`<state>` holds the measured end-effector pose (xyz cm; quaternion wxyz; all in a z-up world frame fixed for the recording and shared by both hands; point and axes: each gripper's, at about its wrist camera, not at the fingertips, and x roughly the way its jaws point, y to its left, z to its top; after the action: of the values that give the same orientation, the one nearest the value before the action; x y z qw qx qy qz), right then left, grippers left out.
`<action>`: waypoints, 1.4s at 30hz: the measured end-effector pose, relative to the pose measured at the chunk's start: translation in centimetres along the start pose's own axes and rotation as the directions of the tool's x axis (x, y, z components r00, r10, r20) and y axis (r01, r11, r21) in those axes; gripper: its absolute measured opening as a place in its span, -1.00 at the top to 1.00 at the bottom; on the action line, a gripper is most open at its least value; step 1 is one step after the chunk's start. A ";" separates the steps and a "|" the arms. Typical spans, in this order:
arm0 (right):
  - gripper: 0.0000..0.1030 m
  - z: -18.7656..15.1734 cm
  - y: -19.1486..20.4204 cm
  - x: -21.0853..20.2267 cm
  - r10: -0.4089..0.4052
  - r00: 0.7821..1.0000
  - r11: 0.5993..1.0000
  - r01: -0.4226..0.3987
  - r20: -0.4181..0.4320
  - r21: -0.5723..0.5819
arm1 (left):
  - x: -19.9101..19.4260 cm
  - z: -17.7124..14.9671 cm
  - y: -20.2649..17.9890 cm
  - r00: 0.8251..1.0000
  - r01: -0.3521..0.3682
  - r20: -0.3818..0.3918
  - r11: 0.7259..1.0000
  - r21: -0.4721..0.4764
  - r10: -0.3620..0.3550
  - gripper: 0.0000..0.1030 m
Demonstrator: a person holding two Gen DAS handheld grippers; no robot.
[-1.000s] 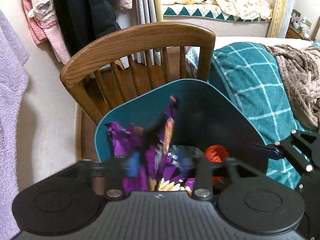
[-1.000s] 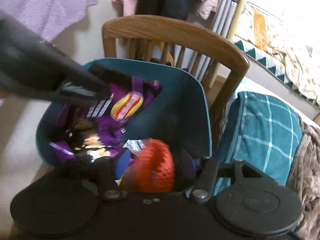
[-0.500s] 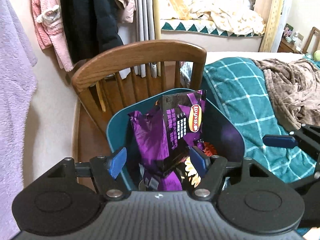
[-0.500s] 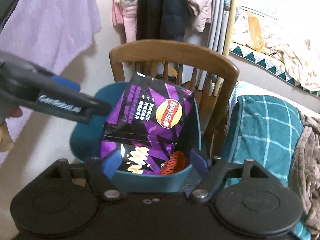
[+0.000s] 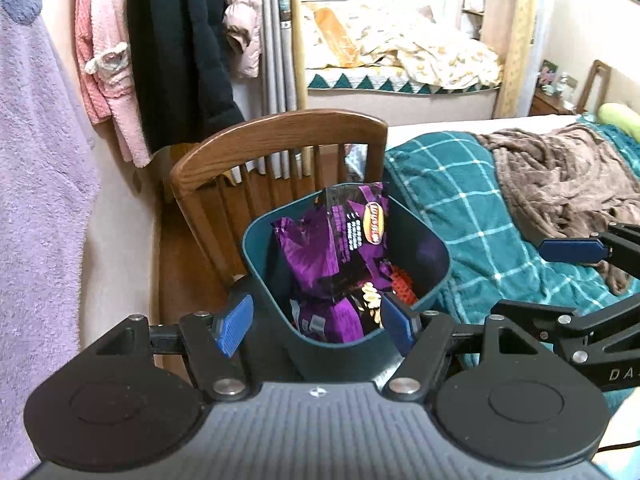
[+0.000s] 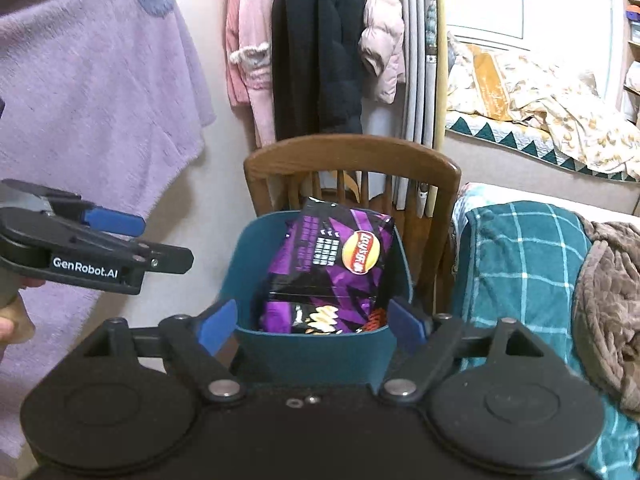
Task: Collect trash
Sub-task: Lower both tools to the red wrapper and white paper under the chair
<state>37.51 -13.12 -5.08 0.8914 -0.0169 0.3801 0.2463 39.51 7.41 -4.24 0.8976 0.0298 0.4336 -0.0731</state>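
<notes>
A teal bin stands on a wooden chair. A purple Lay's chip bag stands upright in it, its top above the rim. A red mesh piece lies beside the bag in the bin. My left gripper is open and empty, above and short of the bin's near rim. My right gripper is open and empty, also just short of the near rim. The left gripper also shows at the left of the right wrist view.
The wooden chair has its back behind the bin. A bed with a teal checked blanket and a brown throw lies to the right. Clothes and a purple robe hang on the wall at left.
Both grippers have pulled back and up from inside the bin. The chip bag, held low in the bin a second ago, now stands free and upright in it.
</notes>
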 end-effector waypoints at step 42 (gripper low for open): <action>-0.84 -43.2 -10.6 43.3 0.003 0.891 0.975 0.098 -0.454 0.198 | 46.4 -45.2 -8.6 0.901 -0.095 -0.434 0.964 -0.248 -0.023 -0.65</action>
<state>38.95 -13.38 -67.10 0.7810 0.0137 0.6004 0.1711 31.64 -0.65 -68.61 0.7759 -0.0659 0.6273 0.0103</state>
